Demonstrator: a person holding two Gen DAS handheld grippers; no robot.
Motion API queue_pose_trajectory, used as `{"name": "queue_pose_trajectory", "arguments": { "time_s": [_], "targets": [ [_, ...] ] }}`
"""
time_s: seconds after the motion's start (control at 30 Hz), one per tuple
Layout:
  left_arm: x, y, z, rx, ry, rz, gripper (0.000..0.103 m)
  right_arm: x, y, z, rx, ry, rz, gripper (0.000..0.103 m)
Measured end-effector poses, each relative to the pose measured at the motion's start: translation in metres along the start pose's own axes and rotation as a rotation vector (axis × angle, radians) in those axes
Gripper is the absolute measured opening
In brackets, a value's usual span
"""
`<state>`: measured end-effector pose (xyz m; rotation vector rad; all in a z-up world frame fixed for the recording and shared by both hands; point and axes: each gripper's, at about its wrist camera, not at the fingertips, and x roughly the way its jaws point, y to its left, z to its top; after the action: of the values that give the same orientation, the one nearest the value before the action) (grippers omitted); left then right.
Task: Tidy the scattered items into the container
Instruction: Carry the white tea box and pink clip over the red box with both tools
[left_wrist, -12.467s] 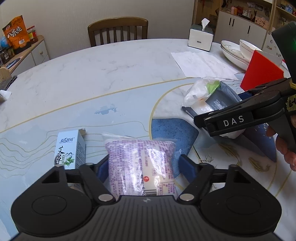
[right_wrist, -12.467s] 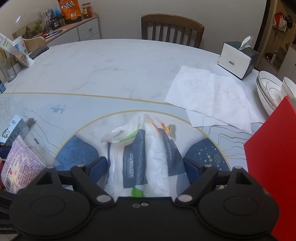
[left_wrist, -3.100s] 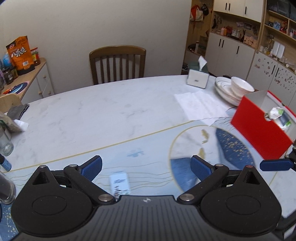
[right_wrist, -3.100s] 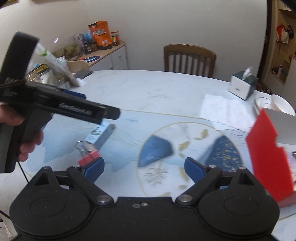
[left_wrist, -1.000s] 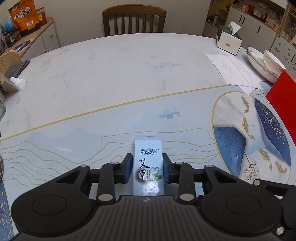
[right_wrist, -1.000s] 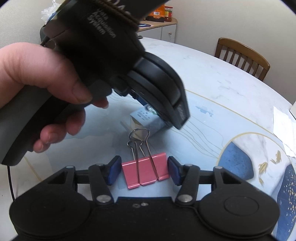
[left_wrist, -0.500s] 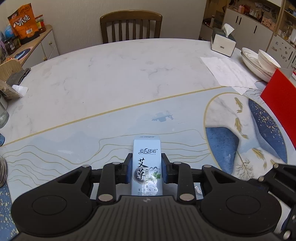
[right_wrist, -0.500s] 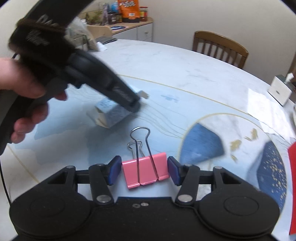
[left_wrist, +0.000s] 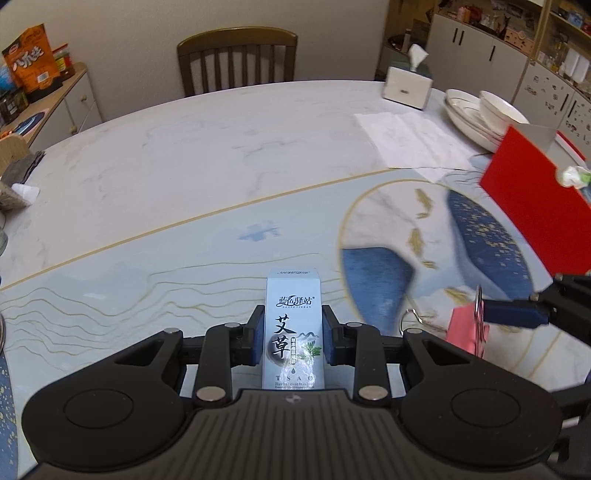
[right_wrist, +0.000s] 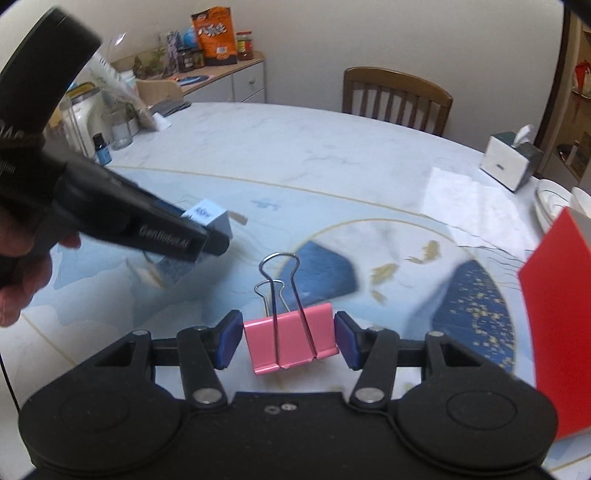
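My left gripper (left_wrist: 293, 338) is shut on a small white-blue herbal box (left_wrist: 293, 325) and holds it above the table. The box also shows in the right wrist view (right_wrist: 210, 221), in the left gripper's fingers. My right gripper (right_wrist: 290, 338) is shut on a pink binder clip (right_wrist: 291, 341) with wire handles pointing forward; the clip also shows in the left wrist view (left_wrist: 466, 332). The red container (left_wrist: 543, 206) stands at the right, with a bagged item (left_wrist: 572, 175) poking out; its red wall also shows in the right wrist view (right_wrist: 557, 314).
A tissue box (left_wrist: 408, 83), stacked plates with a bowl (left_wrist: 484, 118) and paper sheets (left_wrist: 410, 138) lie at the back right. A wooden chair (left_wrist: 236, 61) stands behind the table. Jars and a small bottle (right_wrist: 101, 147) stand at the left edge.
Both grippers have lifted with their items and swung toward the red container. The box and clip are higher off the table than half a second ago.
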<state>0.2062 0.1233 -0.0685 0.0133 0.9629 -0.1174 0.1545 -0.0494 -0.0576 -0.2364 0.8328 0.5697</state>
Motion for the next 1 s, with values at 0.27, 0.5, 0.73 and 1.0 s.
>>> {"name": "queue_pose_trajectory", "arguments": {
  "time_s": [0.27,0.5,0.73,1.0],
  "targets": [
    [-0.013,-0.047,0.006,0.016,-0.009,-0.042,0.029,-0.026,-0.047,-0.005,0.034,-0.010,-0.018,0.053],
    [-0.022,-0.092,0.016,0.045,-0.021,-0.083,0.029,-0.059,-0.087,-0.010,0.070,-0.036,-0.042,0.053],
    [-0.027,-0.134,0.032,0.071,-0.036,-0.123,0.029,-0.088,-0.127,-0.014,0.114,-0.062,-0.079,0.053],
    [-0.030,-0.183,0.053,0.119,-0.067,-0.171,0.029,-0.114,-0.178,-0.020,0.183,-0.105,-0.125,0.053]
  ]
}}
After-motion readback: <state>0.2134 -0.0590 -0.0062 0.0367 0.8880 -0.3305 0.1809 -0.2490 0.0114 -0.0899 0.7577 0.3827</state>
